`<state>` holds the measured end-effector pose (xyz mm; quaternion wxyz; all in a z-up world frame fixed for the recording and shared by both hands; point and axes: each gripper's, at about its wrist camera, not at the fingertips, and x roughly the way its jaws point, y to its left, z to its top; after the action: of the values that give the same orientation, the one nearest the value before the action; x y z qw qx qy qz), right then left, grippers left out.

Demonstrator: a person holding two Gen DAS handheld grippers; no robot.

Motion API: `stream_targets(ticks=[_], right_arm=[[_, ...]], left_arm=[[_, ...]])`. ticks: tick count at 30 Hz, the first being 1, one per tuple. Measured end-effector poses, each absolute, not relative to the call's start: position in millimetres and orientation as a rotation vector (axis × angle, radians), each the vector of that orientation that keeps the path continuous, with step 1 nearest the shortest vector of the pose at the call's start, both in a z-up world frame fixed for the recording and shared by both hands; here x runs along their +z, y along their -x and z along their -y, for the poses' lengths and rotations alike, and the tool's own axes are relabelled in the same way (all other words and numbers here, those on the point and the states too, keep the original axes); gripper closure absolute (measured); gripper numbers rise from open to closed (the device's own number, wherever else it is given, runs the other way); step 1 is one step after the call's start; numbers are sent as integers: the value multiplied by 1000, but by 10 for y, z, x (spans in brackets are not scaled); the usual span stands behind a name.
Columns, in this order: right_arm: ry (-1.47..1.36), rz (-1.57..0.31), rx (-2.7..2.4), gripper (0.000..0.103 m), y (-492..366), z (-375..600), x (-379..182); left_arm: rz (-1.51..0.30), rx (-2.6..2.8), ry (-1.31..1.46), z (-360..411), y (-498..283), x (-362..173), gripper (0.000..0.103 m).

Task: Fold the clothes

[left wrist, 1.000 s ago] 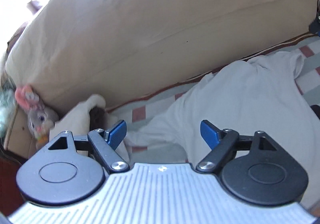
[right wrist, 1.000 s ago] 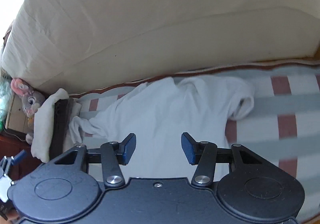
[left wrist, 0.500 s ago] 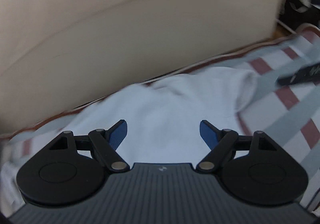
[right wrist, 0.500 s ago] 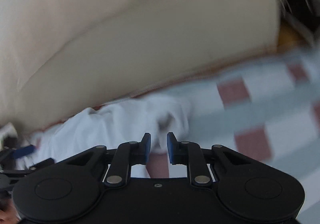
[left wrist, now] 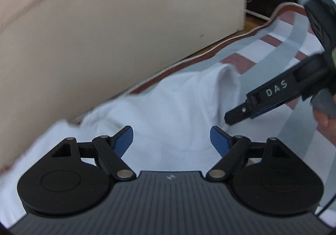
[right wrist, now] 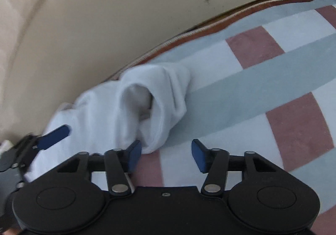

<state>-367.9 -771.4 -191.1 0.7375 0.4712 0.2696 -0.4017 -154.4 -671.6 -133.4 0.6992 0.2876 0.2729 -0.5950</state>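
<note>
The white garment (left wrist: 174, 113) lies rumpled and unfolded on the checked bed cover (right wrist: 262, 88), against the cream headboard (left wrist: 105, 35); no fold looks made yet, so nearly all the work remains. Its open sleeve cuff (right wrist: 155, 107) sits just before the right tool (right wrist: 166, 154), whose jaws are opening with nothing between them. The left tool (left wrist: 172, 138) hovers wide open over the garment's body, gripping nothing.

checked bedspread (right wrist: 262, 79), white garment (right wrist: 100, 113) lying on it
</note>
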Motion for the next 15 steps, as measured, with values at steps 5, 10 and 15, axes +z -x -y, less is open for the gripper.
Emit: stream_targets(ticks=[5, 10, 15], right_arm=[[-806, -556, -960, 85, 3456, 7799, -1951], [-629, -448, -1068, 91, 3475, 7755, -1658], [48, -365, -1293, 91, 3266, 7155, -1108]], left_arm=[[-640, -1263, -636, 6640, 1264, -1453, 23], [-696, -1191, -629, 6532, 1056, -1526, 23], [-693, -1159, -636, 6435, 1004, -1485, 23]])
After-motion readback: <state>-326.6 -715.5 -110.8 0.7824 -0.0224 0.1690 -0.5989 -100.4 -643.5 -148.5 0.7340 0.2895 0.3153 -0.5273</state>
